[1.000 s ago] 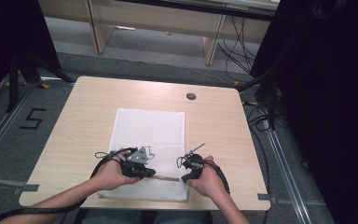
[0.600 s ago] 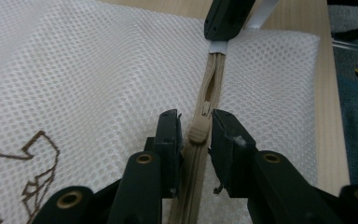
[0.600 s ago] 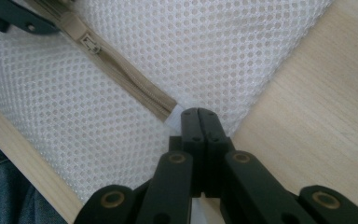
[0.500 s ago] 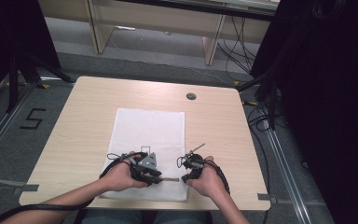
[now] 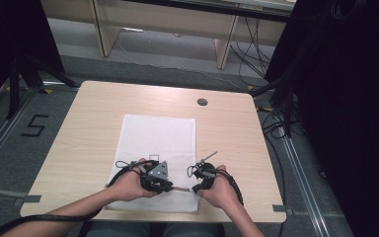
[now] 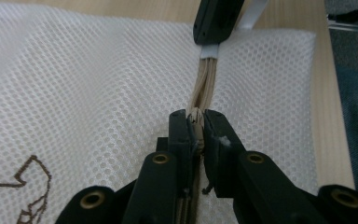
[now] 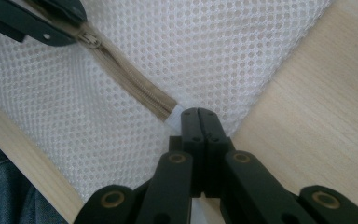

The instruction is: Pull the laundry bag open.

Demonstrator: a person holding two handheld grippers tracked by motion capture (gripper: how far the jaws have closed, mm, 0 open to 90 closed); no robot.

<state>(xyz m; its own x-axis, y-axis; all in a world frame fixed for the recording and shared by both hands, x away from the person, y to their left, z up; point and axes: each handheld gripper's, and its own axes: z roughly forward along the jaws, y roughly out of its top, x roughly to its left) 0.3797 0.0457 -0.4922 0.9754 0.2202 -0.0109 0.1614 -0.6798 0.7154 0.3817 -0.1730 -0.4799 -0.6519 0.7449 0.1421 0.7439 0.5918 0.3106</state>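
Observation:
A white mesh bag [image 5: 158, 138] lies flat on the table, with a beige zipper [image 5: 181, 188] along its near edge. My left gripper [image 5: 170, 186] is shut on the zipper's slider [image 6: 196, 116], and the beige zipper tape [image 6: 206, 79] runs ahead from its jaws. My right gripper [image 5: 196, 188] is shut on the white tab at the zipper's end [image 7: 177, 114], at the bag's near right corner. In the right gripper view the zipper [image 7: 135, 86] leads up to the left gripper [image 7: 42, 23]. The right gripper [image 6: 216, 21] faces me in the left gripper view.
The wooden table [image 5: 94, 108] has a round cable hole [image 5: 202, 102] at the back. Its front edge [image 7: 32, 163] runs close behind the bag. Desk legs and cables stand beyond the table, and a dark curtain [image 5: 345, 98] hangs to the right.
My left gripper has slid to the right along the zipper, closing the gap to the right gripper. The right gripper has stayed in place.

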